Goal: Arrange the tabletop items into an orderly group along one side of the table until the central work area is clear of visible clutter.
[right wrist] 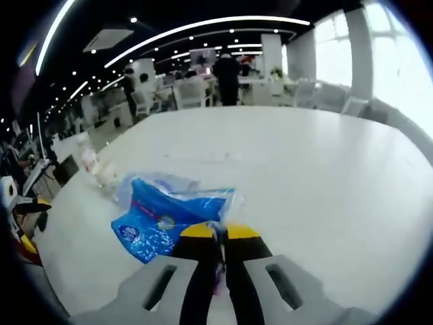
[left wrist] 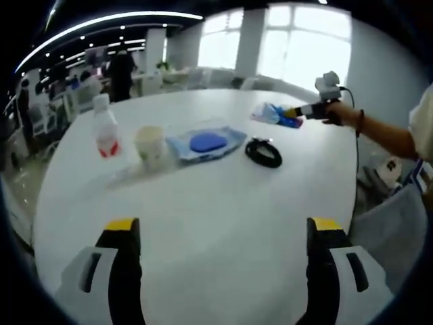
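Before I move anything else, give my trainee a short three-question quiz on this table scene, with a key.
1. True or false: the left claw is shut on the paper cup.
2. What does the right claw grip? A) black cable B) blue plastic packet C) bottle
3. Fill in: the blue round thing lies on a clear ____ beside the cup.

Key:
1. False. Its jaws stand wide apart over bare table.
2. B, the blue plastic packet. The black cable and the bottle sit untouched.
3. Bag.
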`<state>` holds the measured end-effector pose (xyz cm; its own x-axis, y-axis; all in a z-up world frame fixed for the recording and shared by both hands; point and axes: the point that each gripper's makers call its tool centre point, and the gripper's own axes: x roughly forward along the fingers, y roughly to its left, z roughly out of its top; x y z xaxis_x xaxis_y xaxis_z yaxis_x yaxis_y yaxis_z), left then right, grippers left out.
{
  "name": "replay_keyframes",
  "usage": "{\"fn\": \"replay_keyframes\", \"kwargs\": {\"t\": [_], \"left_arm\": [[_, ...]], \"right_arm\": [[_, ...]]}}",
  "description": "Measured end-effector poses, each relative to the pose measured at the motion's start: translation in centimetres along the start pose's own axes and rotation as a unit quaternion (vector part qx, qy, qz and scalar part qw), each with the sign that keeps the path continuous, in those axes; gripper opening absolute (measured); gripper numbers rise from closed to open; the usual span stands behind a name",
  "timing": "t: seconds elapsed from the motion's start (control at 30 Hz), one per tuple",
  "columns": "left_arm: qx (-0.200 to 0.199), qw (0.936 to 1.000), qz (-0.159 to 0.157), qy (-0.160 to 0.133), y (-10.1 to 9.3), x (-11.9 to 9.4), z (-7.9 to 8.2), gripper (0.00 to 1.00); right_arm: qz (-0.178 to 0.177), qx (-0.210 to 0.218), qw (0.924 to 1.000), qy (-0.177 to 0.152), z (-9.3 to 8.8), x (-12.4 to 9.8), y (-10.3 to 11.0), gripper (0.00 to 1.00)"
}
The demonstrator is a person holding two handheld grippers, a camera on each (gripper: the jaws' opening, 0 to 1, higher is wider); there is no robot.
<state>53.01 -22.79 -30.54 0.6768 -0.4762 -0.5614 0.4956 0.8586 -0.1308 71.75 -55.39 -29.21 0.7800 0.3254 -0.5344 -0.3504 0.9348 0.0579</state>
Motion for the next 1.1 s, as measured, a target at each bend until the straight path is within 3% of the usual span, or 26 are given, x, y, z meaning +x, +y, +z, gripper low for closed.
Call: {"fn": "replay_keyframes", "kwargs": {"t": [0.33,0.57,0.77,1.1], "left_arm": [[-0.012,0.9999,-0.002,0.007,0.1,0.4,-0.7,0.99],[-0.013,0.9997,-0.009,0.018,-0.3,0.8,-1.3,0.99],[-0.016,0.9995,-0.01,0.025,-0.2,0.9,-1.7,0.99],[-0.022,0.9989,-0.014,0.039,-0.2,1.3,-2.6,0.99]], "right_arm": [[-0.004,-0.005,0.9998,-0.018,1.7,1.9,-1.4,0.03],[-0.02,-0.049,0.9977,-0.042,2.7,3.5,-2.9,0.03],[-0.031,-0.072,0.9965,-0.029,1.8,5.1,-3.9,0.03],[-0.032,-0.064,0.9973,-0.016,0.9,7.3,-5.1,0.03]]}}
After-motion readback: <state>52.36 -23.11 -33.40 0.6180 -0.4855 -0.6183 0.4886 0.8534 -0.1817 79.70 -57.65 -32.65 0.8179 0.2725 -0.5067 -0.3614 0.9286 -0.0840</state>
